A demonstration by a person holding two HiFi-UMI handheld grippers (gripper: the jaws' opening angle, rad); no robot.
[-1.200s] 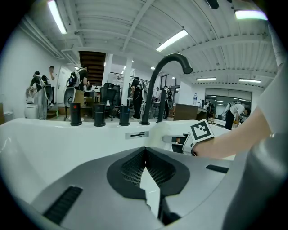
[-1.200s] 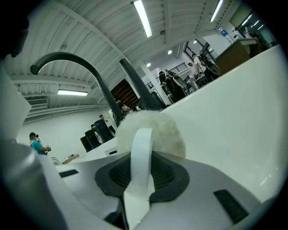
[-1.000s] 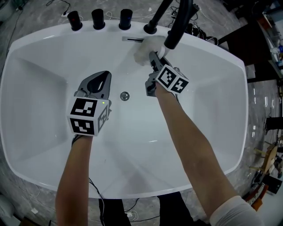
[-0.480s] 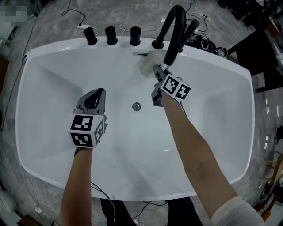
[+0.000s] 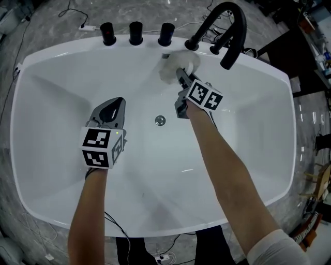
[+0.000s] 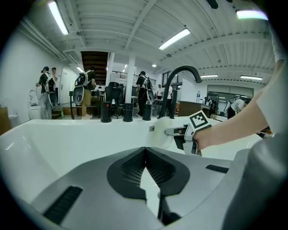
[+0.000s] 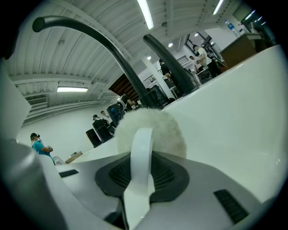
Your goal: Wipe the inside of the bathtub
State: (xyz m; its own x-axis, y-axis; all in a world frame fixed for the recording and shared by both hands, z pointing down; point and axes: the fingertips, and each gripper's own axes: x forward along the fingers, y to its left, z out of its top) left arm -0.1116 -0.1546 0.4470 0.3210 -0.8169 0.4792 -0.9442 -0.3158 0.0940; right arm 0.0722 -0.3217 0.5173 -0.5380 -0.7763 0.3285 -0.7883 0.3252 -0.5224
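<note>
Bathtub, white, oval, set in a grey marbled floor, seen from above. Left gripper: inside the tub over the left part of the basin, well apart from the walls; its own view shows the jaws brought together at the tips with nothing between them. Three black knobs: upright in a row on the far rim. Drain: round, metal, in the middle of the tub bottom, between the two grippers. Fluffy pad: white, round, lying against the far inner wall just below the rim, near the base of the faucet. Right gripper: jaws clamped on the pad's white strap, pad directly ahead of the tips; the arm reaches across the tub from the near side. Faucet: black, arched, rising from the far rim to the right of the knobs, its mouth hanging over the tub's right half.
</note>
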